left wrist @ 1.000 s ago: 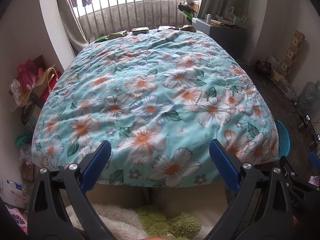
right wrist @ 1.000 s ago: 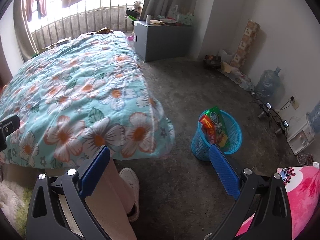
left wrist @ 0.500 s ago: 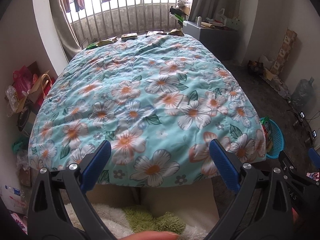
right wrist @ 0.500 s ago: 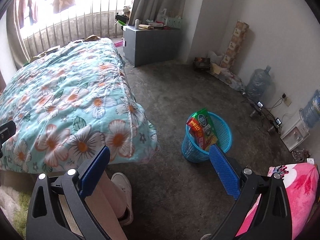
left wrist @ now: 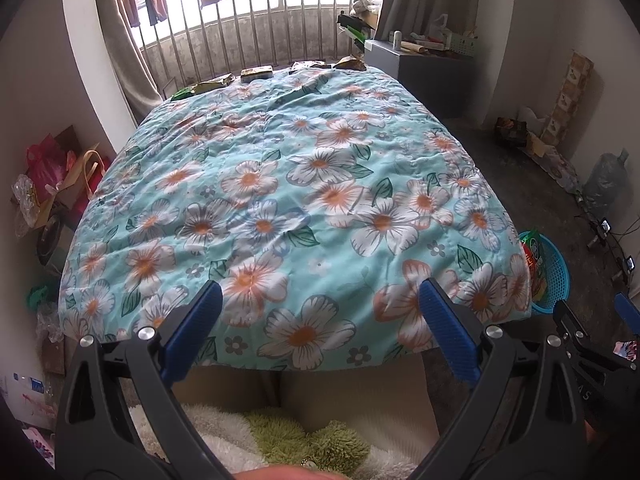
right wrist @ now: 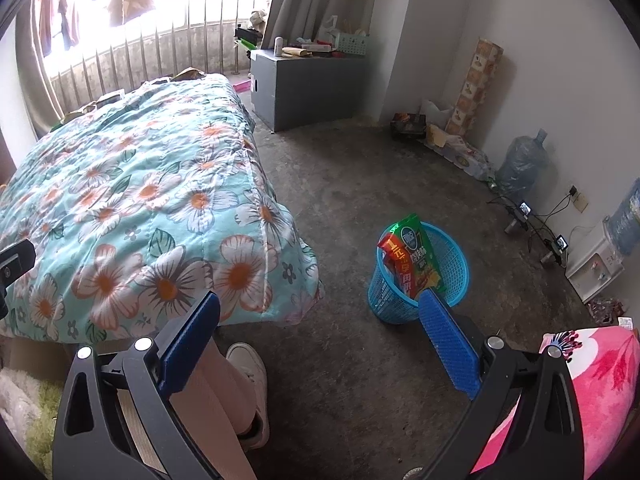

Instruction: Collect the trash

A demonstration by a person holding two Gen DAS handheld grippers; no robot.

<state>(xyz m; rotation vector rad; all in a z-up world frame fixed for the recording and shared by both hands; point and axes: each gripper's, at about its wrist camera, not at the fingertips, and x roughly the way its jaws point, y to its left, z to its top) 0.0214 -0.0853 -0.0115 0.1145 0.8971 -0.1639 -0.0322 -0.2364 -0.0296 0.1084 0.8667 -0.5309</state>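
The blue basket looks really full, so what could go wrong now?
The snack bags stand tall above the blue basket rim, so more trash may knock them out or tip it. The wrappers lie at the bed's far edge by the railing, a long reach, and a nudge could push them off behind the floral quilt.

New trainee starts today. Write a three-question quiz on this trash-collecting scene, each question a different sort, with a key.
1. True or false: the blue basket on the floor already holds snack wrappers.
2. Multiple choice: where do the remaining wrappers lie? A) on the floor by the water jug B) along the bed's far edge by the window railing C) on the grey cabinet
3. Fill in: both the left gripper and right gripper are ____ and hold nothing.

Key: 1 true; 2 B; 3 open.
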